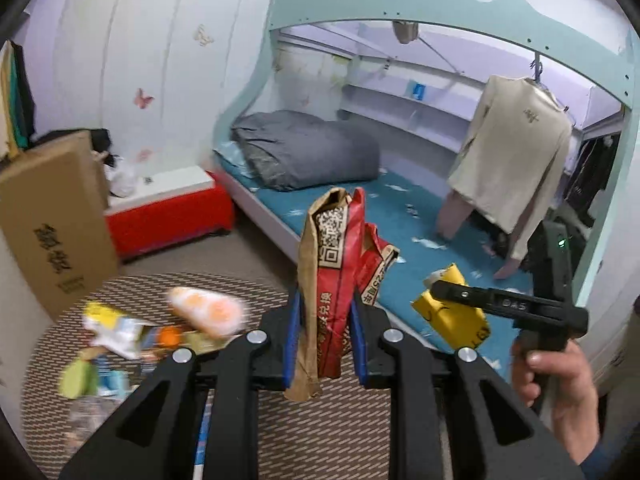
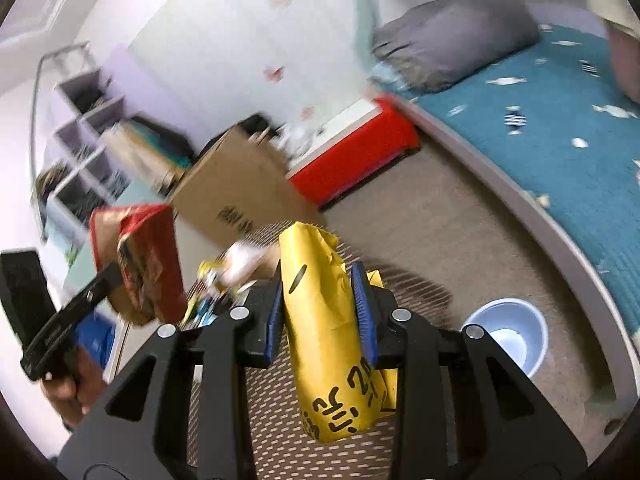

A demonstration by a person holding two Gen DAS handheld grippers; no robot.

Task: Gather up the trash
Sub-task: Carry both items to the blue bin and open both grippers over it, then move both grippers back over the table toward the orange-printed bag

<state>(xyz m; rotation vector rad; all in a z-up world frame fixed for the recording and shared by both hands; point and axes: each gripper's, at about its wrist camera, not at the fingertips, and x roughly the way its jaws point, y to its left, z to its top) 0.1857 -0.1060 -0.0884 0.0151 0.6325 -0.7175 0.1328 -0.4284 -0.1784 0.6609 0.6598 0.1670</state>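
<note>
Left gripper (image 1: 324, 320) clamped on red-and-brown paper bag (image 1: 332, 264); right gripper (image 2: 322, 312) on yellow wrapper (image 2: 324, 320).

Trash pile (image 1: 160, 332) on round mat at 9 o'clock is blurred, items unreadable; shelf unit (image 2: 80, 132) is smeared; bin (image 2: 508, 332) is partly hidden by claw frame.

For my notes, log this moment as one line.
left gripper: shut on red bag | right gripper: shut on yellow bag | bin: floor

A grey duvet (image 1: 304, 150) lies on the teal bed (image 1: 400, 208), beside a red box (image 1: 172, 216).
</note>
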